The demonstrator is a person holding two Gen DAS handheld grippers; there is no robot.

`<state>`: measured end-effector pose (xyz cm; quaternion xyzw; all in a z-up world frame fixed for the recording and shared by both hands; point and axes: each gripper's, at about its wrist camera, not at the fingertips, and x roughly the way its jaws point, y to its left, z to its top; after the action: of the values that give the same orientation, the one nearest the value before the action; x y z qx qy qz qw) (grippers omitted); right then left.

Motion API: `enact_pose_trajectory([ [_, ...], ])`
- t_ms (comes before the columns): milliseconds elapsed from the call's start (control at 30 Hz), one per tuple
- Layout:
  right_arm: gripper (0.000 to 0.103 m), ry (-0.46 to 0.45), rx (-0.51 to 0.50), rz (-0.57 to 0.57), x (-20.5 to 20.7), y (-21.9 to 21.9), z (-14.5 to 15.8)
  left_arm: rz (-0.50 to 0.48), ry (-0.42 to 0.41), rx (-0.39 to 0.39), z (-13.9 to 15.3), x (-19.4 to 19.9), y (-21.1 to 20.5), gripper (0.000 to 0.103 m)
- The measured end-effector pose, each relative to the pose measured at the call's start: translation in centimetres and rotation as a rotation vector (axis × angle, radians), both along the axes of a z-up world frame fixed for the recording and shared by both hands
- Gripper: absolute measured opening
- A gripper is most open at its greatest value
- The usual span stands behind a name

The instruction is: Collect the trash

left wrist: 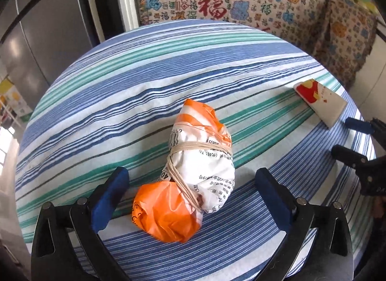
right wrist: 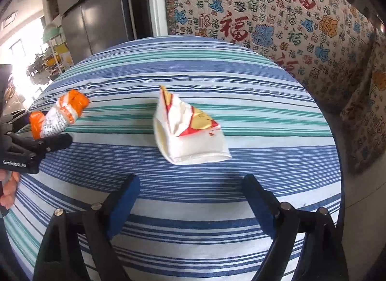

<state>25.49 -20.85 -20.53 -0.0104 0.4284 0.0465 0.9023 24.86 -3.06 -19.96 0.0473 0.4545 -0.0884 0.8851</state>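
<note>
- The tied bundle lies on the bench, between the left hand-held gripper fingers.
- The crumpled carton lies to its right, ahead of the right hand-held gripper.

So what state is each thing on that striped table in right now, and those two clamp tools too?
Orange-and-white wrapper bundle: crumpled, tied with a rubber band, lying on the cloth between the left tool's fingers, not yet gripped.
Red-and-white carton: torn open, crushed, lying on its side, untouched.
Left gripper: open, straddling the bundle.
Right gripper: open, short of the carton.
Striped tablecloth: spread flat, slightly wrinkled.
</note>
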Motion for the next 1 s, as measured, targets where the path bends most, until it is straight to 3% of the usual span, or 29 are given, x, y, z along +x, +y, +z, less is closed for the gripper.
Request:
enact_pose_trajectory([
  [633, 0.103, 0.032, -0.007, 0.011, 1.0, -0.1, 0.0, 0.001, -0.006, 0.004, 0.0, 0.1, -0.2, 0.103],
  [1000, 0.103, 0.035, -0.011, 0.013, 3.6, -0.2, 0.1, 0.005, -0.008, 0.002, -0.1, 0.6, -0.3, 0.103],
])
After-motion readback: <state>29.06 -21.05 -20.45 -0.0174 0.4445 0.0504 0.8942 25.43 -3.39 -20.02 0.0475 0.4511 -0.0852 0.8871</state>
